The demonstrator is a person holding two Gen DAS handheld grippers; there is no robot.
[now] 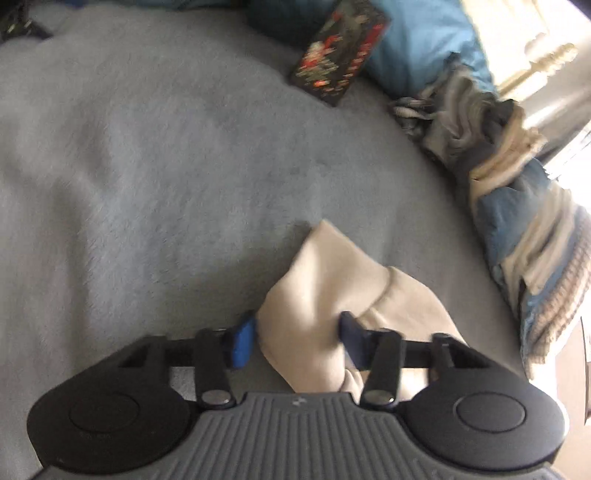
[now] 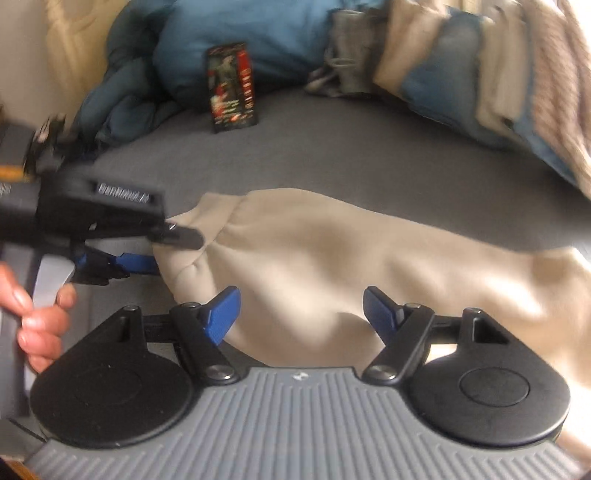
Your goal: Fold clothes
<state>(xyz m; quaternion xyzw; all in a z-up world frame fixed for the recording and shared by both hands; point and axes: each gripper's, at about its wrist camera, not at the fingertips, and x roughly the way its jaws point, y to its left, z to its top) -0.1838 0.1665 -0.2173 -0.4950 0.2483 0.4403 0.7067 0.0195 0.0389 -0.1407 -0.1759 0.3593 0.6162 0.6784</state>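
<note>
A bed covered by a grey fleece blanket (image 1: 155,155) fills both views, with a rumpled blue duvet (image 2: 236,33) along the upper edge and a dark printed box (image 2: 232,88) standing against it. Going from the left of the right wrist view, a person's hand (image 2: 38,314) grips the handle of the left tongs (image 2: 177,251), whose blue fingertips pinch the bunched end of a beige garment (image 2: 332,258) at centre left; in the left wrist view the same tongs (image 1: 295,332) have cloth squeezed between pads that stand fairly close together. Further right, the right tongs (image 2: 301,314) stand spread wide over the lower middle of the garment, the pads on either side of the fabric but not pressing it. The garment lies stretched across the middle of the bed toward the right edge of the frame, creased and loosely doubled at the pinched end. At upper right a heap of mixed clothes (image 1: 517,206) in white, blue and stripes waits unsorted. By my reading the folding is early: this piece is only being gathered, no neat stack is visible, and the heap is still to be done.
</note>
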